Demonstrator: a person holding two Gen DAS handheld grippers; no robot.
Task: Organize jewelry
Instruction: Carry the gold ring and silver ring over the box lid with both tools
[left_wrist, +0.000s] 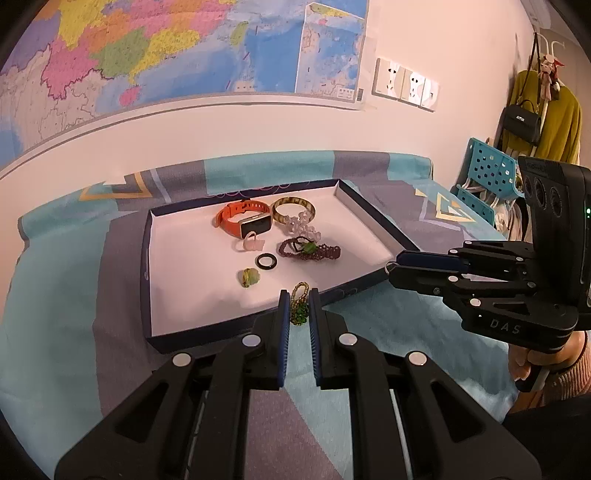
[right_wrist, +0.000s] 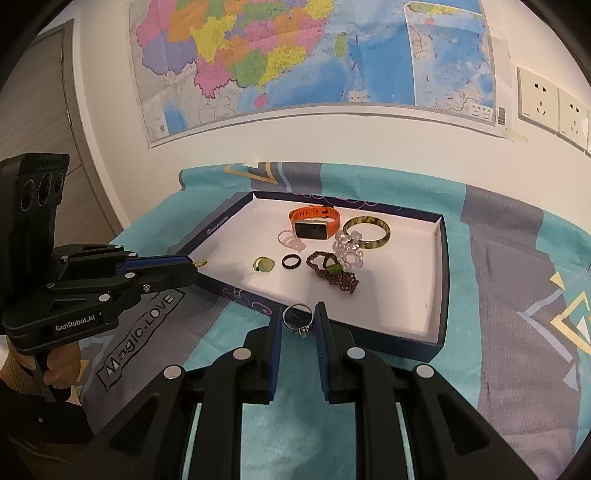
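A shallow white-lined box tray lies on the patterned cloth. Inside are an orange watch, a yellow-brown bangle, a clear bead bracelet, a dark bead bracelet, a pink ring, a black ring and a green ring. My left gripper is shut on a green-and-gold beaded piece at the tray's near rim. My right gripper is shut on a silver ring.
The tray sits on a blue, grey and teal cloth against a wall with a large map. Wall sockets, a teal plastic rack and hanging clothes with a bag stand at the right.
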